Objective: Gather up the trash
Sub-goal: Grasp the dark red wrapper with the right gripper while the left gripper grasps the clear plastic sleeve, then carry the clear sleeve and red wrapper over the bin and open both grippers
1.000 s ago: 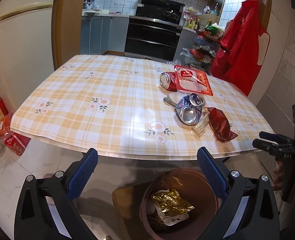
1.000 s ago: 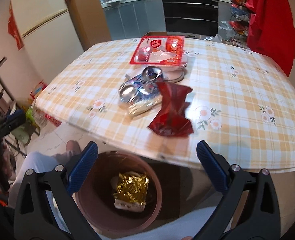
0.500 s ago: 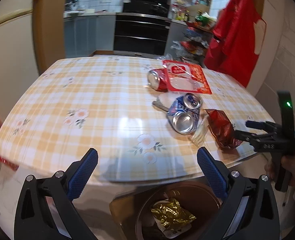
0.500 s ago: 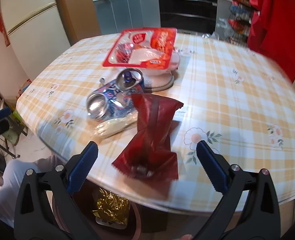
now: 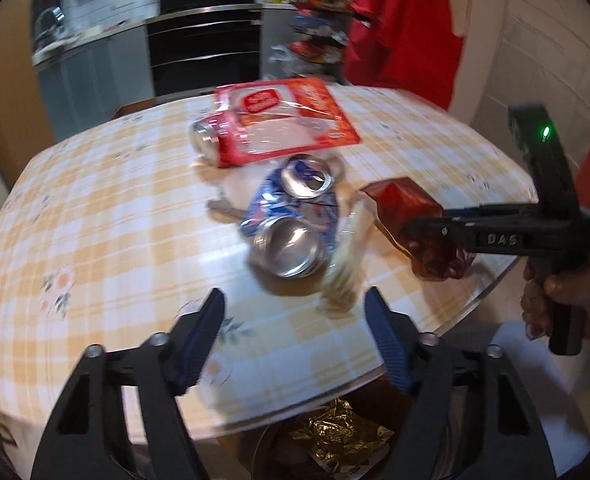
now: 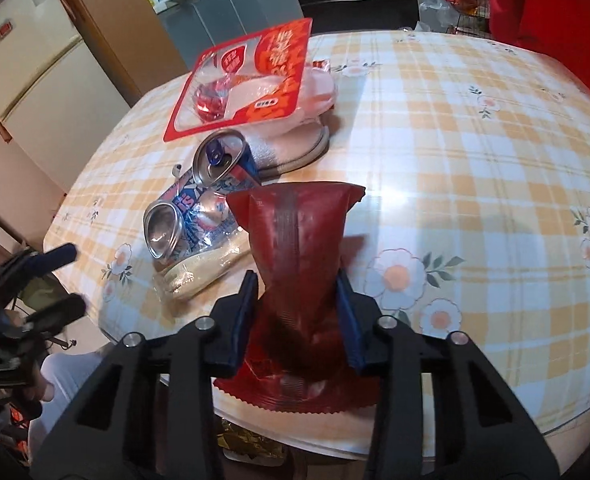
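Both fisheye wrist views look steeply down across the yellow-checked tabletop [image 5: 107, 216] toward the kitchen. The left sits farther back; the right is close. Both share the crushed blue drink can [image 5: 291, 220] [image 6: 199, 208] and dark red crinkled wrapper [image 5: 411, 216] [image 6: 295, 248].

The worktop [image 6: 475, 128], covered in an orange-checked cloth with flowers, carries a dark red wrapper [image 6: 299, 240] lying between the right hand-held gripper [image 6: 298, 320] fingers at its near edge. Just left of the wrapper lie a pale plastic sleeve [image 6: 199, 268] and a crushed blue can [image 6: 191, 208]. Farther ahead, a red and clear food tray [image 6: 247, 80] rests tilted on a white bowl [image 6: 307, 120], with a red can [image 5: 211, 140] at the tray's left side.
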`<state>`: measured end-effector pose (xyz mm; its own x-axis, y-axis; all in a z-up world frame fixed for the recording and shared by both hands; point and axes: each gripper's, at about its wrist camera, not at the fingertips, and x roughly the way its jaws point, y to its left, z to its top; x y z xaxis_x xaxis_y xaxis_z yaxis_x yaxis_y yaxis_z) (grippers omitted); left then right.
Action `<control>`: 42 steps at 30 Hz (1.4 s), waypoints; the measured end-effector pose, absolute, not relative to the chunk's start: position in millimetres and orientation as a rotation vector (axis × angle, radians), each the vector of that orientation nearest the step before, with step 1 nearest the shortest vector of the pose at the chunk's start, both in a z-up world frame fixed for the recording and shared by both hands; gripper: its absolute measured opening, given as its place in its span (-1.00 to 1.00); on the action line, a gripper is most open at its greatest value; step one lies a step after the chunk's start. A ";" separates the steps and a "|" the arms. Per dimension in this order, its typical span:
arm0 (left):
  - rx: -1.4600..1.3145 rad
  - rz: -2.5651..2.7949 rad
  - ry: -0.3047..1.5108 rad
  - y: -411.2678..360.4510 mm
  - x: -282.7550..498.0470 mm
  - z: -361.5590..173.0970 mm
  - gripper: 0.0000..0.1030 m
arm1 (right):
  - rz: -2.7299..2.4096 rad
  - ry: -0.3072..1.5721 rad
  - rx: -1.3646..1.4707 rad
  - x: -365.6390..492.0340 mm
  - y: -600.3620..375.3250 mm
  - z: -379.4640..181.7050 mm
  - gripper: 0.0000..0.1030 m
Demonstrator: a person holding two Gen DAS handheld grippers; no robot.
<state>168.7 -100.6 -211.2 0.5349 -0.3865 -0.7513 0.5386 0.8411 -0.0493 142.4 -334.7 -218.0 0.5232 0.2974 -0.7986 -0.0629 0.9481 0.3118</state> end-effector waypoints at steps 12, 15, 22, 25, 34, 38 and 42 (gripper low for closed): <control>0.326 -0.701 0.929 -178.8 212.0 -239.8 -0.08 | 0.160 0.925 0.331 119.4 -378.4 -197.5 -0.30; 0.384 -0.703 0.945 -192.1 216.8 -249.6 -0.16 | 0.146 0.909 0.344 115.1 -388.4 -191.8 -0.30; 0.458 -0.691 0.956 -208.6 220.6 -264.1 -0.60 | 0.140 0.894 0.364 109.2 -398.5 -187.1 -0.30; 0.456 -0.691 0.950 -210.6 217.6 -262.0 -0.61 | 0.139 0.892 0.363 107.4 -398.0 -186.0 -0.30; 0.318 -0.707 0.915 -182.1 208.2 -224.3 -0.70 | 0.148 0.866 0.350 97.9 -393.5 -171.3 -0.30; 0.262 -0.699 0.897 -166.2 197.7 -208.8 -0.70 | 0.160 0.851 0.342 93.5 -387.4 -162.6 -0.30; 0.193 -0.697 0.876 -144.5 183.7 -190.0 -0.70 | 0.178 0.839 0.326 87.0 -378.0 -152.7 -0.30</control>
<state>183.7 -144.5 -190.0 0.4379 -0.4809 -0.7596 0.6327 0.7651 -0.1197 87.0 -378.0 -152.7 0.6574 0.2811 -0.6991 -0.0262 0.9358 0.3516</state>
